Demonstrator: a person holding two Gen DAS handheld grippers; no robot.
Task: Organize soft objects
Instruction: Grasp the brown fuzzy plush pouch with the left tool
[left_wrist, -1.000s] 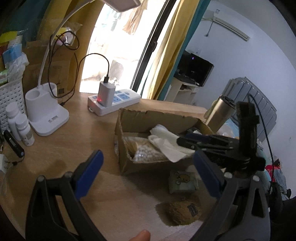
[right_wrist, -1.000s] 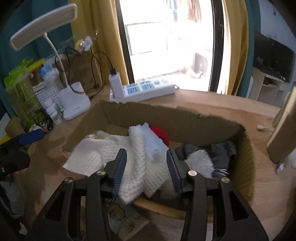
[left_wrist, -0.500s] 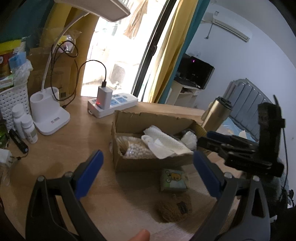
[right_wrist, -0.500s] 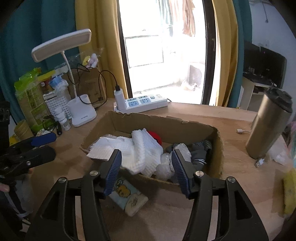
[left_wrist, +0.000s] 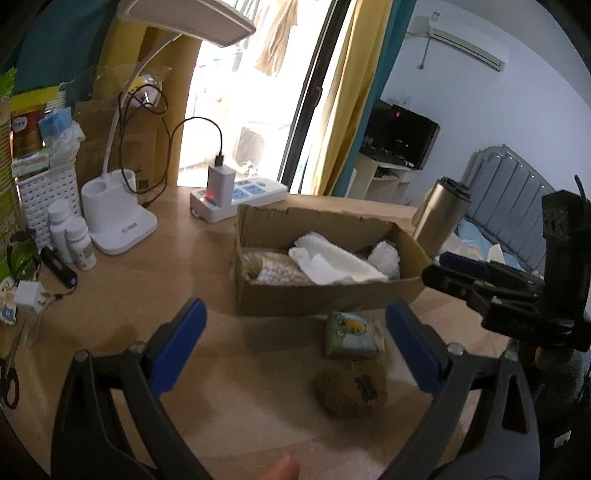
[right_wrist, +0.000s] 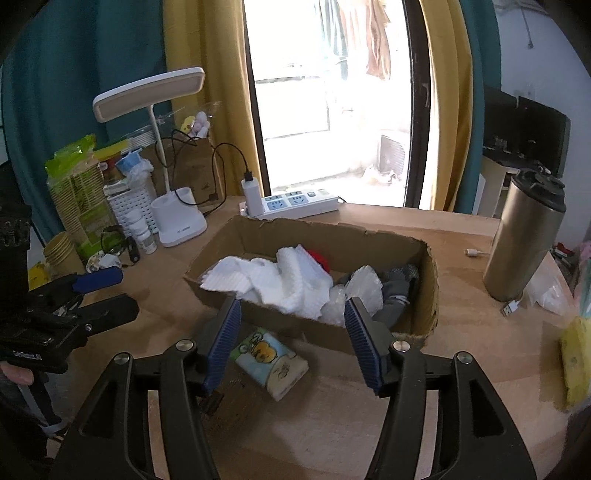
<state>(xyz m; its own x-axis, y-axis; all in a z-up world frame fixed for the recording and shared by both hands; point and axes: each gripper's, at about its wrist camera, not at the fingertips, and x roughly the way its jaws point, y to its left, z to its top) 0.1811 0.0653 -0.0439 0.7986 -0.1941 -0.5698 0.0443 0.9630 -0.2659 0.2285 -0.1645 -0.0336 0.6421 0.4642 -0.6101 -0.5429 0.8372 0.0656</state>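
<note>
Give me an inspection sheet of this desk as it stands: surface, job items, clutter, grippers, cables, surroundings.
Surface: wooden table, no spills seen.
Job's things: cardboard box holds white towel, dark socks, something red; tissue pack and brown fuzzy object lie on the table in front of it.
Clutter: desk lamp, pill bottles, steel tumbler.
Grippers: left gripper open, empty; right gripper open, empty, jaws have just been opening.
Cables: black cable to charger in power strip.
Surroundings: bright glass door, yellow curtains.
</note>
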